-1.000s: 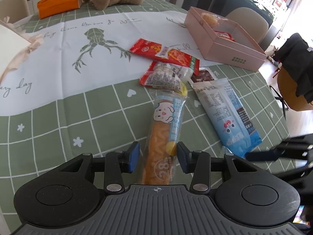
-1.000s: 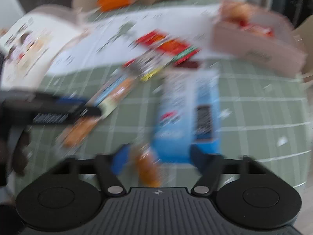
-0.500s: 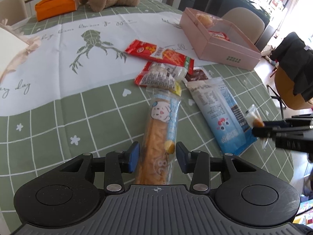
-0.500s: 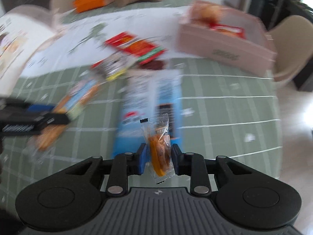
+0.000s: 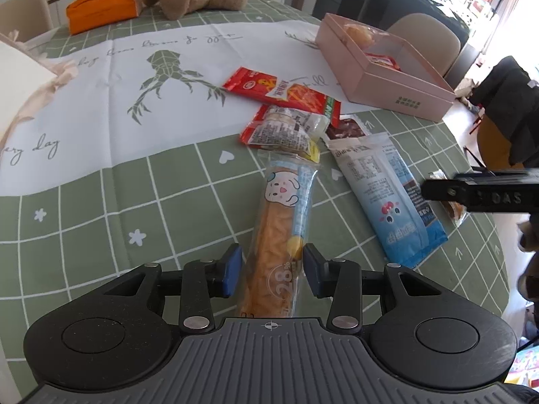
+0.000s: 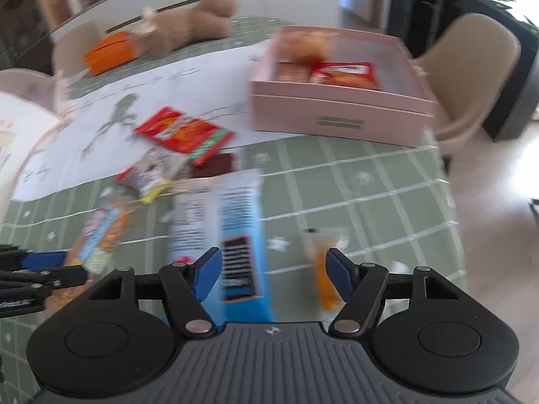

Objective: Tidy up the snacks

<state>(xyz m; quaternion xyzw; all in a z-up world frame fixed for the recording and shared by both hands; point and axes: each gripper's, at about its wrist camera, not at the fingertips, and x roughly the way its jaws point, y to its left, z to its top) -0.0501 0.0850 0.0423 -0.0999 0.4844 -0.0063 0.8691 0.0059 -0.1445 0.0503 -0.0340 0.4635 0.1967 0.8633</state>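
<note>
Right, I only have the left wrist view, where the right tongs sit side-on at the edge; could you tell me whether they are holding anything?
Observer: No. In the right wrist view the right tongs are opening, and the small orange snack sachet sits loose by the right-hand pad, with nothing pressing on it.
Operator: Thank you. And what lies in the pink box, please? I only see a sliver of its inside.
Observer: A red packet lies flat against the near wall, with a wrapped orange-brown bun behind it; the picture is too blurred to read more.
</note>
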